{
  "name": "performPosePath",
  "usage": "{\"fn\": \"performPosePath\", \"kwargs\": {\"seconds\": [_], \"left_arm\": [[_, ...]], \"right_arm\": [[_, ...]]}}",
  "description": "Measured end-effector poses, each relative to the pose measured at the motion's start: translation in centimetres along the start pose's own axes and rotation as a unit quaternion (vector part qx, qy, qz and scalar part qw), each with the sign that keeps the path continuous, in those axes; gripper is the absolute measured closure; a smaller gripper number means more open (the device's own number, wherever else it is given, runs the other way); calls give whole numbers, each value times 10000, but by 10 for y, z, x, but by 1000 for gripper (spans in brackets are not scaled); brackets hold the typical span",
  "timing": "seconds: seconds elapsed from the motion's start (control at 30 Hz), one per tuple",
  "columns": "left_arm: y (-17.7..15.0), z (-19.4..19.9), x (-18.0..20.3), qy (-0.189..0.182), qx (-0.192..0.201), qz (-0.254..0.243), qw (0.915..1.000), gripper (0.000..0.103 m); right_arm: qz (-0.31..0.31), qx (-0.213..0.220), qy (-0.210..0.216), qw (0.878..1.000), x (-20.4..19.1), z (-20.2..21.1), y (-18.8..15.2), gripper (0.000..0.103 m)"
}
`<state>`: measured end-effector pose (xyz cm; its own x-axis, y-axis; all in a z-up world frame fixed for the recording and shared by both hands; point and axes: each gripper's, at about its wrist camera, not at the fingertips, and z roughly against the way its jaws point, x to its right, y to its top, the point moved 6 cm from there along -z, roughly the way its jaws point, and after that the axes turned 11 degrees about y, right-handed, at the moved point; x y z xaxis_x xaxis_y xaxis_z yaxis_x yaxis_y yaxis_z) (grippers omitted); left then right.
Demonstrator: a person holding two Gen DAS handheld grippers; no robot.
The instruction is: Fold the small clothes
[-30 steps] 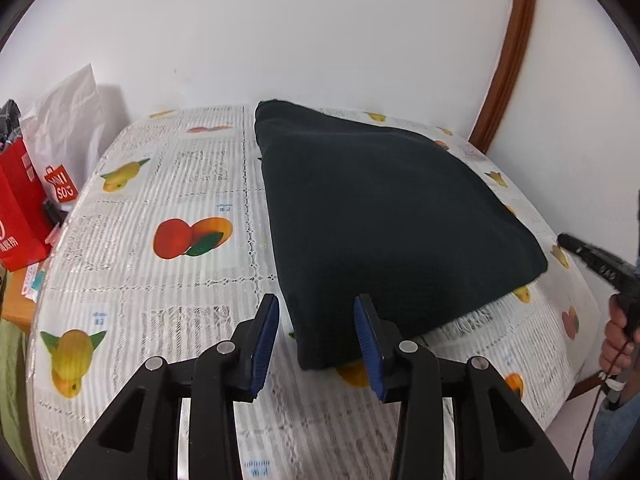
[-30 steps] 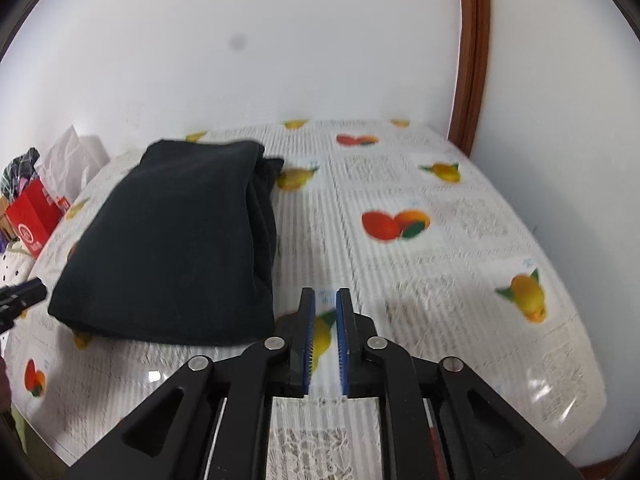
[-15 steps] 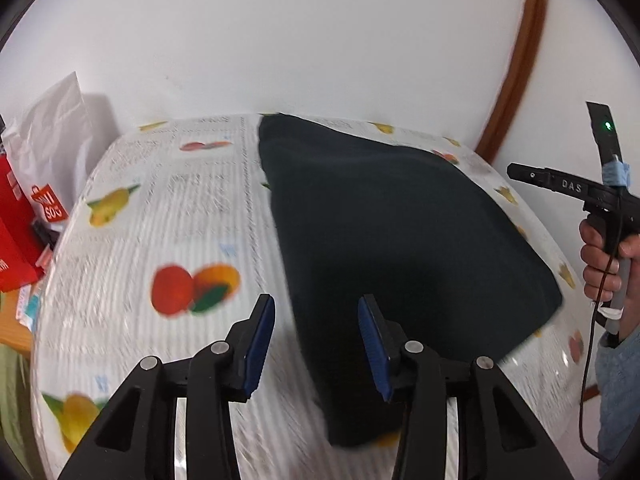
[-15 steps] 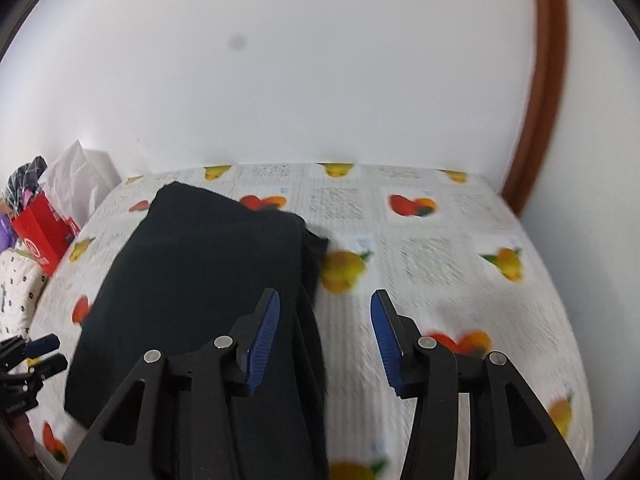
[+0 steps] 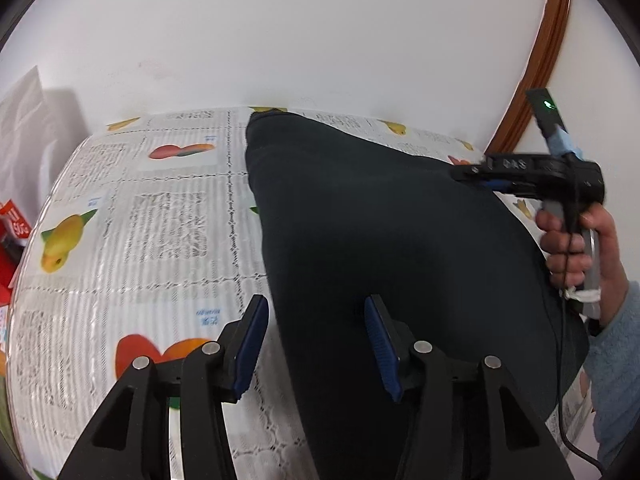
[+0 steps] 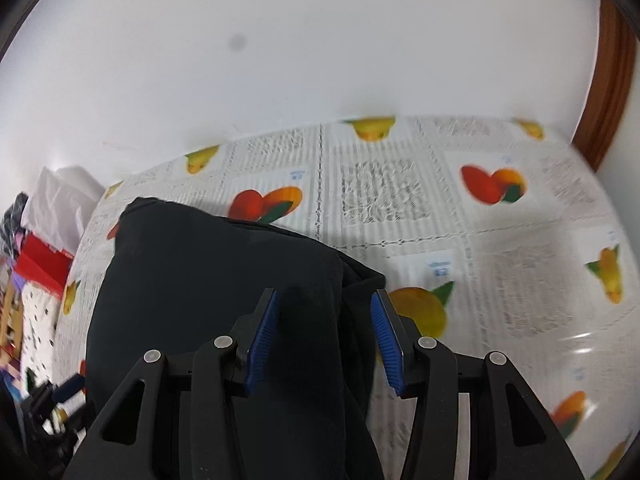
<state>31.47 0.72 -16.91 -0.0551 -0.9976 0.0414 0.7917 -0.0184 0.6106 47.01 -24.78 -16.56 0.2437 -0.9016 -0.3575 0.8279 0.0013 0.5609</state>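
A dark folded garment point(image 5: 380, 232) lies on the table with the fruit-print cloth point(image 5: 132, 220). My left gripper point(image 5: 316, 344) is open, its jaws straddling the garment's near left edge. In the right wrist view the garment point(image 6: 208, 280) fills the lower left. My right gripper point(image 6: 322, 338) is open over its right folded edge, one finger on each side of the fold. The right gripper also shows in the left wrist view point(image 5: 472, 172), held by a hand over the garment's far right side.
The table meets a white wall behind. A brown wooden door frame point(image 5: 536, 60) stands at the right. A red bag point(image 5: 16, 224) and a white paper bag point(image 6: 60, 192) sit off the table's left end. Bare cloth lies right of the garment point(image 6: 500, 260).
Both grippers moved forward over the garment. The right gripper, shut one second ago, opened and swung left over the garment's folded edge. The left gripper stayed open.
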Motion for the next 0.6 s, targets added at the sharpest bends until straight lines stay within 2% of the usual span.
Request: {"fn": "performPosePath", "kwargs": {"seconds": [0.1,0.13,0.17,0.2,0.3,0.33,0.37,0.43,0.5,0.57,0.6], "left_arm": [[-1,-6,1,-32,-70,-30,10000,55],[-1,-7,1,-39,-77,-32,10000,53],[-2,-9,0,-17,-91,-35,10000,51],[-2,-10,-1,-7,-104,-38,9999,51],[-5,-12,-2,-12,-136,-70,9999,51],[-5,-11,-2,-13,-139,-78,9999,51],[-5,-11,-2,-12,-136,-88,9999,51],[-5,-11,-1,3,-129,-99,9999,51],[-5,-9,-1,30,-126,-96,9999,51],[-5,-8,-2,65,-127,-94,9999,51],[-6,-6,-3,70,-130,-94,9998,51]], "right_arm": [[-263,-155,176,9994,7,-20,9,57],[-342,-194,241,9989,8,-25,11,67],[-338,-204,356,9986,6,-27,12,83],[-176,-151,559,9982,0,-25,14,94],[903,891,567,9903,-21,12,21,95],[993,980,568,9886,-22,17,20,95],[985,936,442,9897,-19,14,19,95],[799,581,226,9949,-8,-4,16,94],[527,282,253,9979,1,-14,12,92],[363,330,275,9984,6,-3,8,88],[352,395,276,9982,6,4,5,80]]}}
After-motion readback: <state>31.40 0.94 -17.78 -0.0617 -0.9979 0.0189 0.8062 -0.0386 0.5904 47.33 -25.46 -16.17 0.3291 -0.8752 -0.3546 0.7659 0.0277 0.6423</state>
